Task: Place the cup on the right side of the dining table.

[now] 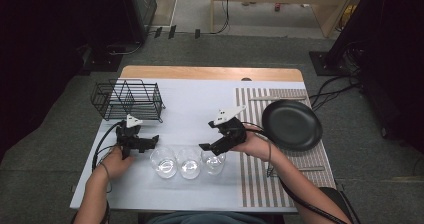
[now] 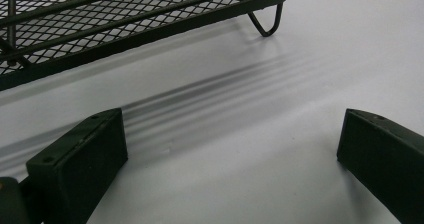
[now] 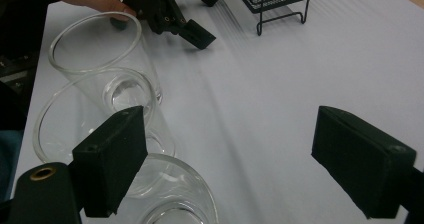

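Note:
Three clear empty glasses stand upright in a row near the front: left [image 1: 163, 161], middle [image 1: 189, 162], right [image 1: 214, 161]. My left gripper [image 1: 150, 143] rests low just left of the row, open, with bare white mat between its jaws [image 2: 232, 144]. My right gripper [image 1: 212, 148] hovers over the right glass, open [image 3: 230, 154]. In the right gripper view one jaw sits above the nearest glass [image 3: 175, 194] and overlaps the middle glass [image 3: 55, 129]; the far glass [image 3: 100, 54] is beyond. The other jaw is over bare mat. Neither gripper holds anything.
A black wire rack [image 1: 127, 99] stands at the back left, close ahead of my left gripper [image 2: 125, 19]. A black plate [image 1: 292, 124] lies on a striped mat [image 1: 255, 179] at the right. A white mat [image 1: 190, 104] covers most of the table.

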The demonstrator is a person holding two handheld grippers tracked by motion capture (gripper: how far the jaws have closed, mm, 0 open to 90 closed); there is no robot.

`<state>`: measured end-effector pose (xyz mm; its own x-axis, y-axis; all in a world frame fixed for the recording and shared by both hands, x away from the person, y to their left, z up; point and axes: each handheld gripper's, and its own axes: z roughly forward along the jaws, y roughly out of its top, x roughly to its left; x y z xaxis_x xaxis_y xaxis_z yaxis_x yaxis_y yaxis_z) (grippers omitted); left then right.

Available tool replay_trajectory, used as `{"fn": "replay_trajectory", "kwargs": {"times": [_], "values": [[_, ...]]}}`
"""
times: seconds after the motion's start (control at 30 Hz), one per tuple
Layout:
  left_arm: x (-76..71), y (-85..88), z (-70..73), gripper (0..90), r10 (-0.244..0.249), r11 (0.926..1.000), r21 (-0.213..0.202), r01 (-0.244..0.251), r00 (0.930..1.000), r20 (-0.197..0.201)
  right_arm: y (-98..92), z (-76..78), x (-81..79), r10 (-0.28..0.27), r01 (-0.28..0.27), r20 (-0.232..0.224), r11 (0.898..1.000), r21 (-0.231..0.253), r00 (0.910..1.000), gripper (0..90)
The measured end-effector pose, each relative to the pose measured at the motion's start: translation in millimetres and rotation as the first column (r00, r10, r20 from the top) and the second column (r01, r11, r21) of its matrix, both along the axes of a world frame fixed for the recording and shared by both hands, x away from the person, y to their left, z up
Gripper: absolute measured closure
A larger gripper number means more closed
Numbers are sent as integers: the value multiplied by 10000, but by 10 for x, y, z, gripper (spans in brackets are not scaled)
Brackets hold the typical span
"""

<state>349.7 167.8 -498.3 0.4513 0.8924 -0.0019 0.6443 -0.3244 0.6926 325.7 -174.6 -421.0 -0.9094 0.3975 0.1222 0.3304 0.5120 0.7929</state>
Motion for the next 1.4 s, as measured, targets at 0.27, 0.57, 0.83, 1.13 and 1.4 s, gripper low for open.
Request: {"fn": "replay_trajectory", "kwargs": {"times": [0.27,0.57,0.83,1.13,1.4], "values": [[0,0,0,0,-3,10000,3,3,10000,1,35,-7,-42,499,-498,-138,9987,69,9987,144],[0,0,0,0,-3,10000,5,3,10000,-1,65,-17,-83,972,-970,-215,9952,110,9950,144],[0,0,0,0,-2,10000,6,2,10000,-1,93,-18,-110,1271,-1269,-205,9918,145,9917,143],[0,0,0,0,-3,10000,5,3,10000,0,119,-61,-137,1746,-1746,-245,9846,-18,9843,144],[0,0,0,0,-1,10000,3,1,10000,-1,116,-91,-156,2188,-2188,-290,9758,44,9753,145]]}}
